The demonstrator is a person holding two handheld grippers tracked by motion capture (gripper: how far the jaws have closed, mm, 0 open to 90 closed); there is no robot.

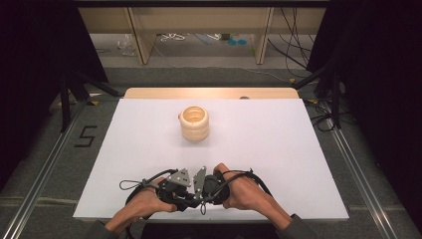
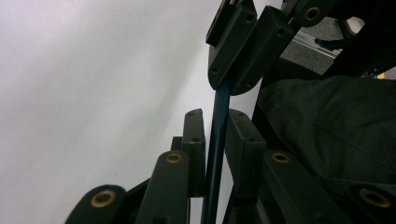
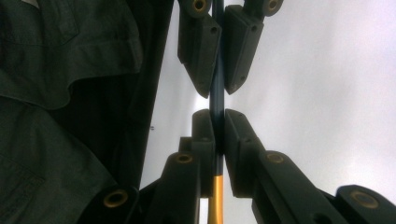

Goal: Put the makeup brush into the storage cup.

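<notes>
High view as guide: keep left gripper (image 2: 215, 114) and right gripper (image 3: 215, 114) both clamped on the thin blue-and-yellow stick (image 3: 217, 95) at the near edge of the table (image 1: 273, 149), avoiding opposite twisting or pulling, otherwise risk of bending, slipping, dropping far from the ribbed cup (image 1: 194, 124).

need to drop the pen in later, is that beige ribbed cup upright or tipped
Upright: the beige ribbed cup stands on the white table, its round mouth facing up.

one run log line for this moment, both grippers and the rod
left gripper: jaws around thin dark rod | right gripper: shut on rod | both face to face at near table edge | ribbed cup: untouched mid-table
</notes>
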